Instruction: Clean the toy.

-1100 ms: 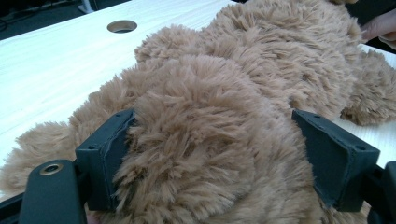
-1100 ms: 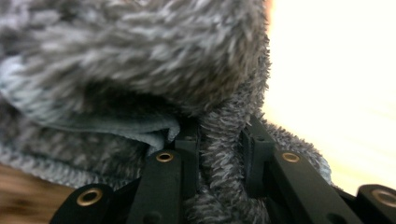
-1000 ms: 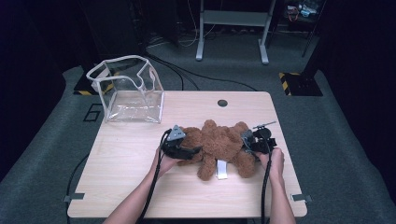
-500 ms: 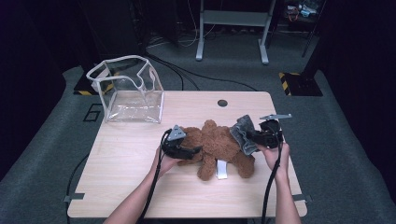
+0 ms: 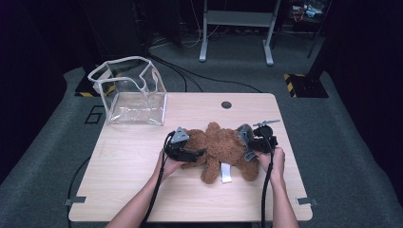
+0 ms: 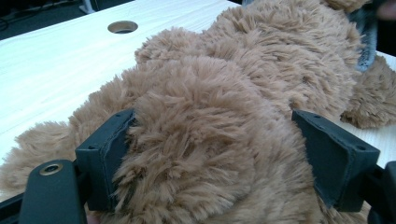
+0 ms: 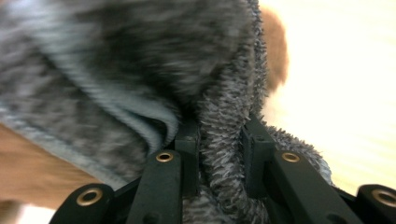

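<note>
- On the right half of the pale wooden table [image 5: 123, 190], a brown teddy bear [image 5: 223, 147] is seen lying flat, with a white label [image 5: 226, 174] sticking out toward the person.
- A grey knitted garment [image 5: 245, 138] is bunched at the bear's right end; whether it is going on or coming off cannot be told.
- The garment's fuzzy edge is pinched between the nearly closed jaws of the right gripper [image 7: 219, 140], close to the hem.
- The bear's plush body is clasped by the widely spread jaws of the left gripper [image 6: 212, 154], with fur pressed against both pads.
- The step is judged best done with the bear pinned firmly by the left gripper while the garment is drawn slowly and evenly, so the knit does not slip free.
- A clear plastic bag [image 5: 130, 92] stands open at the table's far left corner, well apart from the bear.
</note>
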Motion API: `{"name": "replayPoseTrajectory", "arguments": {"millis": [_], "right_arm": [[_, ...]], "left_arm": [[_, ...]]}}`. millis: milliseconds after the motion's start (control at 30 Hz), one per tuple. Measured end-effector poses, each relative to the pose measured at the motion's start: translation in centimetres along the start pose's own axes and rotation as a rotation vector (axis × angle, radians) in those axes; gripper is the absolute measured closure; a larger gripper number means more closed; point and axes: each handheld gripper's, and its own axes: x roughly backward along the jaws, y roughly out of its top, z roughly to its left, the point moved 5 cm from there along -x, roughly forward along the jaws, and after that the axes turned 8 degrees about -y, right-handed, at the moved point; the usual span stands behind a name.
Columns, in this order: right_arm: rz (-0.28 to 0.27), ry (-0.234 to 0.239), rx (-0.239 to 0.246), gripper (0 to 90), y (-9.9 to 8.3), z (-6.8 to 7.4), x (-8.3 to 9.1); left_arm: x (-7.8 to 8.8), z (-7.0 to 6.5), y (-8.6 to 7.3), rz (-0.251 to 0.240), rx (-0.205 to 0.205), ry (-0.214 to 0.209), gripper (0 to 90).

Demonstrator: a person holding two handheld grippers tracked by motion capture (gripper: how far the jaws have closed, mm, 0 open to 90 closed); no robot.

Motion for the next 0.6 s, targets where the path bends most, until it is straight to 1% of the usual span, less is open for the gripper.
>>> {"name": "replayPoseTrajectory", "arguments": {"millis": [33,67,100,200,267,300,367,400,433,467,533,600], "right_arm": [[0.02,-0.001,0.004,72.7,-0.4,-0.1,-0.6],[0.026,-0.002,-0.006,72.8,-0.7,-0.2,-1.0],[0.026,0.005,-0.022,72.8,-0.9,-0.3,-1.3],[0.037,-0.015,-0.024,72.8,-1.4,-0.6,-1.7],[0.056,-0.055,-0.001,72.7,-1.7,-1.0,-1.8],[0.072,-0.075,0.001,72.7,-1.9,-1.1,-1.8],[0.086,-0.122,0.017,72.6,-2.3,-1.8,-1.7],[0.092,-0.143,0.02,72.6,-2.6,-2.3,-1.6],[0.095,-0.151,0.009,72.6,-2.8,-2.7,-1.4],[0.09,-0.142,-0.001,72.5,-3.0,-2.9,-1.2],[0.064,-0.127,-0.038,72.4,-3.3,-3.3,-0.3],[0.035,-0.117,-0.056,72.3,-3.4,-3.7,0.8]], "left_arm": [[0.0,0.0,0.0,0.001,0.0,-0.002,18.2],[0.1,0.0,0.0,0.005,0.0,-0.008,18.2],[0.1,0.0,0.0,0.005,0.0,-0.009,18.2],[0.0,0.0,0.0,0.006,-0.003,-0.002,18.1],[0.0,0.0,0.0,0.008,-0.007,-0.004,18.2],[0.1,0.0,0.0,0.01,-0.007,-0.002,18.2],[0.1,0.0,0.0,0.008,0.0,-0.003,18.2],[0.1,0.0,0.0,0.005,0.002,-0.006,18.2],[0.0,0.0,0.0,0.004,0.002,-0.006,18.2],[0.1,0.0,0.0,0.005,0.002,-0.006,18.2],[0.0,0.0,0.0,0.005,0.002,-0.005,18.2],[0.1,0.0,0.0,0.012,-0.005,-0.002,18.2]]}}
